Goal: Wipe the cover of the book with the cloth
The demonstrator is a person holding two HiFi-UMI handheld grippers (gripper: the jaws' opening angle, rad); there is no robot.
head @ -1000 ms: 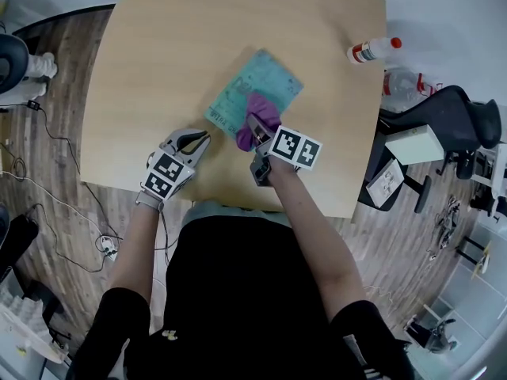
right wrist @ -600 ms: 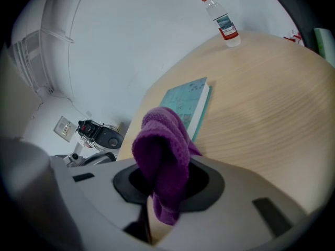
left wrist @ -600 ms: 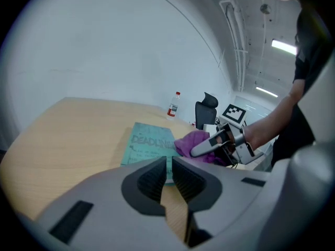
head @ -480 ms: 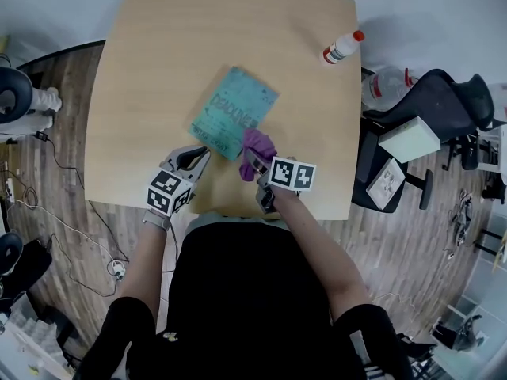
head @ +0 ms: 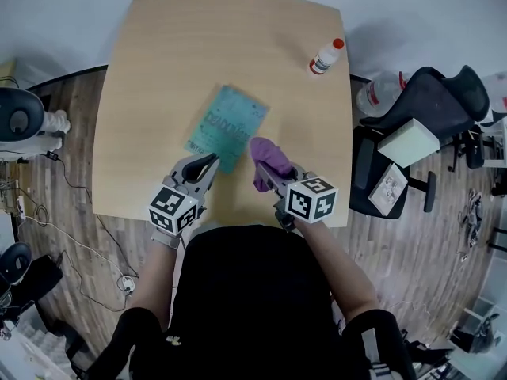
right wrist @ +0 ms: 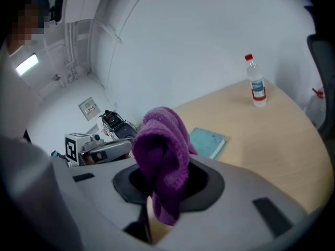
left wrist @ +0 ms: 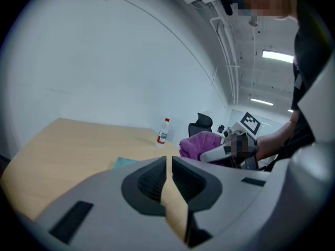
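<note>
Holding the purple cloth [head: 270, 159] clear of the book [head: 226, 127], we had both grippers over the table's [head: 158, 70] near edge.
Our head view showed the whole teal book lying flat just ahead of the left gripper [head: 207, 161]; that gripper's own view caught only a corner, yet showed its jaws closed together on nothing. The right gripper [head: 267, 174] pinched the bunched cloth. Both pointed forward, tilted slightly down, side by side.
</note>
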